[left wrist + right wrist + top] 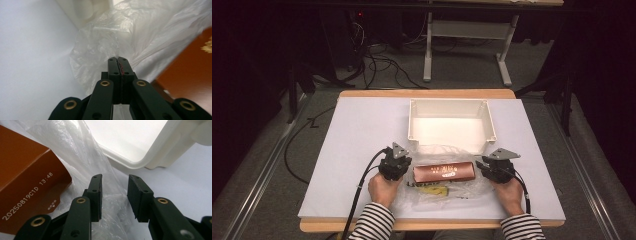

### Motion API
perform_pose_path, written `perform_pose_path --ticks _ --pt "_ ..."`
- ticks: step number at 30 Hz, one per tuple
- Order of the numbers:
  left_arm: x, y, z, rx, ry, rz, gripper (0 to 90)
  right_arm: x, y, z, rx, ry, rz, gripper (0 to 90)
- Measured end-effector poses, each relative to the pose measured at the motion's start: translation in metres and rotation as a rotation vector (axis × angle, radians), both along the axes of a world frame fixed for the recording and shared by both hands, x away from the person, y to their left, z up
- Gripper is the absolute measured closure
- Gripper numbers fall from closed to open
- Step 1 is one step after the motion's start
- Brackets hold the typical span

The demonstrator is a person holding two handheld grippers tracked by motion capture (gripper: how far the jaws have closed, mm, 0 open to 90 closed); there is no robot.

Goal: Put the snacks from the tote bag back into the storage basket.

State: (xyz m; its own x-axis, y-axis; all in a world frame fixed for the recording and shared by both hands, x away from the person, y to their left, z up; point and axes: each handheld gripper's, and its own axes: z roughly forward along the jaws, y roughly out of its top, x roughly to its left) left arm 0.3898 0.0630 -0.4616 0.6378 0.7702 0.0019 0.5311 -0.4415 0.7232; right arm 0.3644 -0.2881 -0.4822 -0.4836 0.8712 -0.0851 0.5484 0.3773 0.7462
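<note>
Crinkled clear plastic bag around brown box, left gripper pinching its film, right gripper half-wide astride it

A pale counter with a wooden edge carries an empty white tray at its far middle. Just in front lies a clear plastic bag, with a brown box in it.

Box in bag — before bin.
</note>
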Motion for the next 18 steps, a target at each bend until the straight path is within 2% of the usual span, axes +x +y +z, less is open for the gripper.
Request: perform_pose_path --ticks 5,7,10,11,13,15,18 --pt "0.004 -0.001 -0.008 0.063 0.003 -0.002 90.0 0.0 0.0 0.0 0.0 -0.001 0.015 65.4" --pt "0.009 -0.001 -0.012 0.066 0.011 0.002 90.0 0.0 0.0 0.0 0.006 0.003 0.023 65.4" --pt "0.008 -0.004 -0.01 0.094 -0.006 0.017 89.1 0.0 0.0 0.0 0.0 0.0 0.026 65.6" --pt "0.005 -0.004 -0.008 0.098 -0.01 0.026 85.2 0.0 0.0 0.0 0.0 0.001 0.026 65.8" --pt "-0.005 0.002 0.001 0.06 -0.023 0.043 72.6 0.0 0.0 0.0 0.0 -0.001 0.024 66.0" --pt "-0.02 0.009 0.013 0.013 -0.041 0.054 63.6 0.0 0.0 0.0 -0.001 -0.001 0.022 66.1" --pt "-0.04 0.013 0.023 0.012 -0.066 0.02 59.5 0.0 0.0 0.0 -0.001 -0.001 0.022 66.1"
